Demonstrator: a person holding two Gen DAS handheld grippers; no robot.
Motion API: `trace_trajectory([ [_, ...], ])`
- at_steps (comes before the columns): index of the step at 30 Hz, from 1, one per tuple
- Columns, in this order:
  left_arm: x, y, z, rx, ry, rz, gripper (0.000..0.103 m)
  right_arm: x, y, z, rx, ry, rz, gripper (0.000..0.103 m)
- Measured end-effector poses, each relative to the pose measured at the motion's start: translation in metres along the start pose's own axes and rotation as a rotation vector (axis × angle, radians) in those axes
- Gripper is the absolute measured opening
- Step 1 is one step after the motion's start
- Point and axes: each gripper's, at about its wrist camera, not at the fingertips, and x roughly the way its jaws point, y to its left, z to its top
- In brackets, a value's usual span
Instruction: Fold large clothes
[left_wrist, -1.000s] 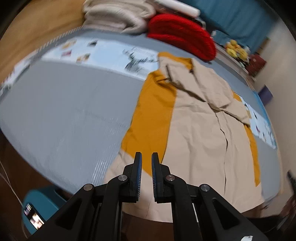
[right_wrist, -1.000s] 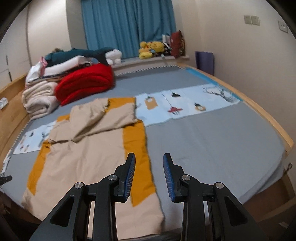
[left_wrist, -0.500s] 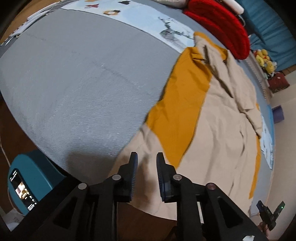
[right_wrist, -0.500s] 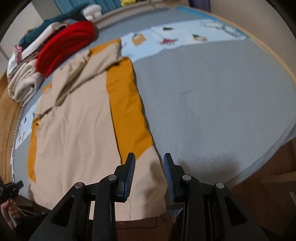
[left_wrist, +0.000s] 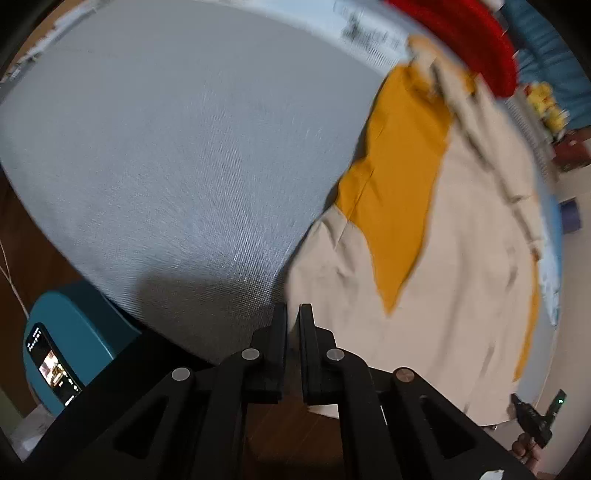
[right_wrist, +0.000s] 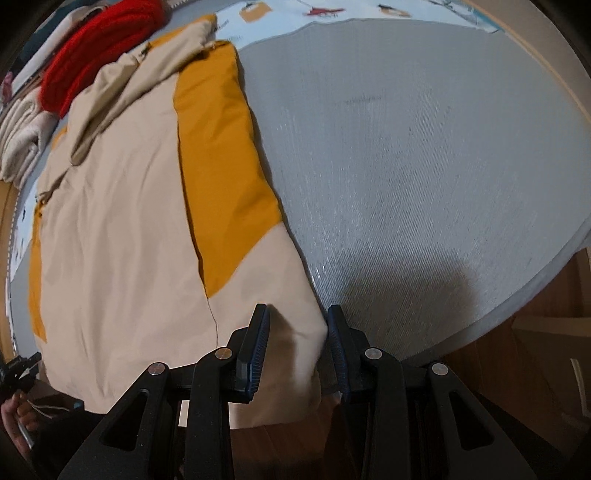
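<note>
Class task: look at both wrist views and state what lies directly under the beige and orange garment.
The beige and orange garment lies on the grey bed cover. Its hem hangs past the bed edge. Anything beneath the fabric is covered.

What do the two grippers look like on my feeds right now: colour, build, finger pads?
Both are matte black plastic with angular linkage arms that have triangular cut-outs and round silver pivot pins. The left gripper has black ribbed pads on its fingers. The right gripper has dark blue ribbed pads on its fingers. No cables or sleeves show.
</note>
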Motion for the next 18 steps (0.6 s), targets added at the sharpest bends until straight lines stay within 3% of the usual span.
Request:
trace_trajectory([
  [3,-0.013,0.008,-0.013,-0.007,0.005,-0.017,0.004,0.000,0.000,0.000,-0.004,0.000,-0.003,0.034],
  [8,0.006,0.014,-0.011,-0.020,0.073,0.068,0.010,0.005,0.000,-0.002,-0.006,0.012,-0.020,0.033],
  [10,0.002,0.012,-0.007,-0.031,0.049,0.057,0.012,0.004,0.000,-0.001,-0.008,0.006,-0.025,0.027],
  [11,0.000,0.013,-0.005,-0.036,0.036,0.050,0.021,0.004,0.000,0.000,-0.011,0.001,-0.031,0.015],
  [12,-0.003,0.013,-0.002,-0.044,0.017,0.037,0.026,0.002,-0.002,0.000,-0.011,-0.002,-0.035,0.012],
  [14,-0.001,0.008,0.006,-0.054,0.001,0.025,0.035,-0.001,-0.006,0.000,0.002,-0.002,-0.028,0.010],
  [18,0.012,0.006,0.013,-0.050,0.017,0.043,0.036,-0.008,-0.010,0.000,0.030,-0.019,-0.021,0.010],
])
